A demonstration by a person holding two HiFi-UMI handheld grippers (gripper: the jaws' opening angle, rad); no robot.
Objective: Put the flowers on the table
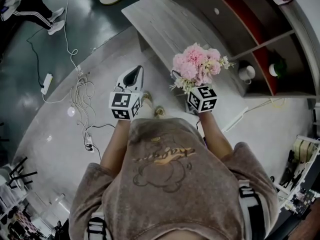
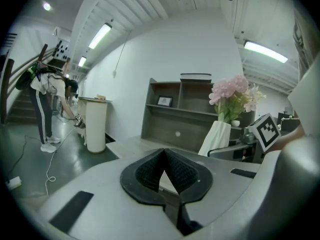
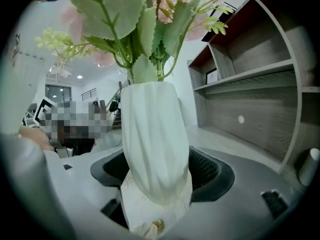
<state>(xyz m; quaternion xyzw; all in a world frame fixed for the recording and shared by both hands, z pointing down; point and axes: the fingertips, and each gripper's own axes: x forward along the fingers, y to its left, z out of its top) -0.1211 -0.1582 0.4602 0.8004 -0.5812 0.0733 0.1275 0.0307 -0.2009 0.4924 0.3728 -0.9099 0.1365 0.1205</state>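
- We carry the flowers upright in a white vase, in the air near the table edge
- Our right gripper pinches the vase low down; we judge the table lies straight ahead
- Our left gripper, jaws pressed together and empty, hangs beside

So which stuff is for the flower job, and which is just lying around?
For the job: flowers, vase, right hand-held gripper holding it, table.
Just lying about: cables, power strip, mug on the shelf.
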